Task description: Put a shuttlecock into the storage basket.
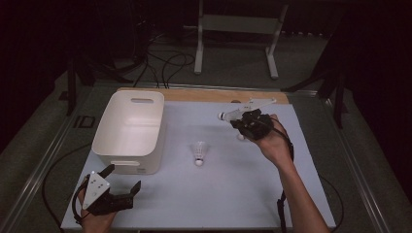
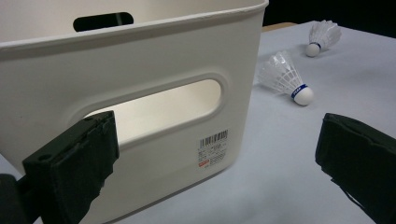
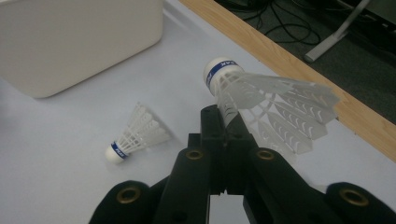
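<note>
white bin (image 2: 140, 60) cut off at top and left edges; barcode label (image 2: 213, 148) print too small to read

The high view is dim, its surroundings nearly black, and the table (image 1: 233, 184) stands out as a pale lit patch. Both gripper views are brighter, with soft shadows; the nearest jaws are slightly blurred.

A pale table (image 1: 233, 194) (wooden strip along its far edge) carries a white bin (image 1: 130, 130) at left. One shuttlecock (image 1: 198, 152) lies mid-table, beside the bin.
</note>
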Available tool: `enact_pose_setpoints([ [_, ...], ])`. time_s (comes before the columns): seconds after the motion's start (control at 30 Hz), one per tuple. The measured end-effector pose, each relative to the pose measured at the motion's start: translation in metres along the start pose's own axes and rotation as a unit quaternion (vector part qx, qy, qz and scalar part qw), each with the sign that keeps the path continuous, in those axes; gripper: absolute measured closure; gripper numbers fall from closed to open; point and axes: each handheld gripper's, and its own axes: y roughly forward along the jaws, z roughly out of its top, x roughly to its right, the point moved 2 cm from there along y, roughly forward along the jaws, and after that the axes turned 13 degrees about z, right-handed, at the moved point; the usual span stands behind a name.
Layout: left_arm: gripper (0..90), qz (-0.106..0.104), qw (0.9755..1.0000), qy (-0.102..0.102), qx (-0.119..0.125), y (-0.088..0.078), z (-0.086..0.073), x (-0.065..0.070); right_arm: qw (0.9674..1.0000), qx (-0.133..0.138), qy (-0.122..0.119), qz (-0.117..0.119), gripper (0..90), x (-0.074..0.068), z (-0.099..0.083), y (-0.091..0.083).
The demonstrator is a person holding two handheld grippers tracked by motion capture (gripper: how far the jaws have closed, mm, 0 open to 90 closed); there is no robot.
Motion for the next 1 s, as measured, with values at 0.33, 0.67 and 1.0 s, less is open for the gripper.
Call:
enact_pose_setpoints([
  [0.33,0.0,0.001,1.0,0.002,0.0,0.0,0.0,0.0,1.0,0.002,-0.001,0.003,89.7,0.0,0.004,0.003],
  [0.67,0.0,-0.001,1.0,0.001,0.0,0.0,0.0,0.0,0.9999,0.008,-0.002,0.01,89.7,-0.002,0.009,0.007],
  [1.0,0.0,-0.001,1.0,0.001,0.0,0.0,0.0,0.0,0.9999,0.009,-0.005,0.013,89.7,-0.004,0.014,0.009],
])
